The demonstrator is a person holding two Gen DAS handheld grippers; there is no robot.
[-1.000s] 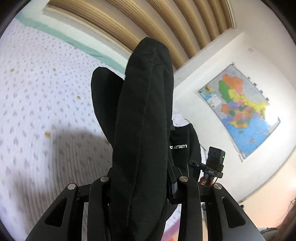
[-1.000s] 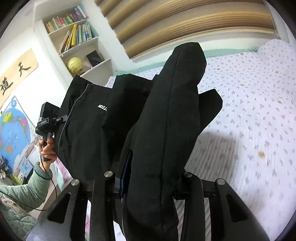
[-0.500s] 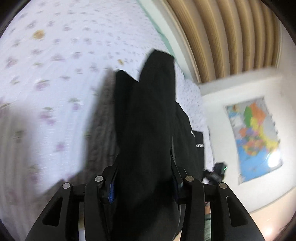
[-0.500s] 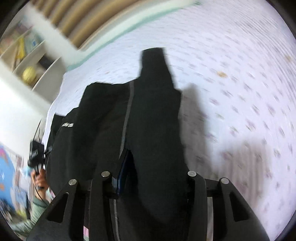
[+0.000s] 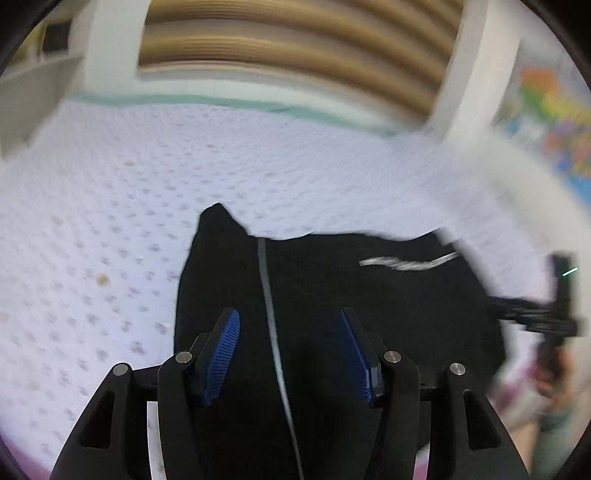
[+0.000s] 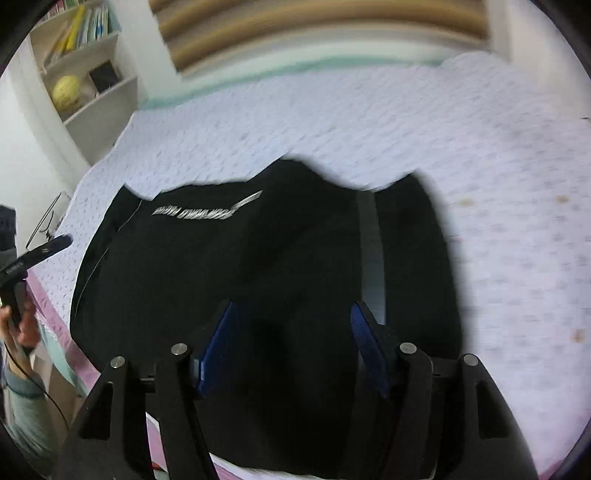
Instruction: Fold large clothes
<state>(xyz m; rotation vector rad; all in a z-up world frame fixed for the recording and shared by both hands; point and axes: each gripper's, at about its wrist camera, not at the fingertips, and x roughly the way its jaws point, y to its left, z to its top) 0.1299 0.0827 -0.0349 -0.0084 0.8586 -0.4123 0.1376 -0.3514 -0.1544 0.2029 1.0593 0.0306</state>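
A large black garment with a thin grey stripe and silver lettering lies spread on the bed's white flowered cover. My left gripper hovers over its left part, jaws opening, blue pads bare and off the cloth. In the right wrist view the same garment lies under my right gripper. Its jaws are also opening, and the pads are clear of the fabric. Each gripper shows in the other's view: the right one and the left one, both blurred and hand-held.
A slatted wooden headboard stands behind the bed. A white shelf with books and a yellow ball is at the far left corner. A coloured map hangs on the right wall. The bed's near edge is pink.
Both grippers held the black garment up in shut jaws. They have tipped down toward the bed, the jaws have spread apart, and the garment now lies on the cover.
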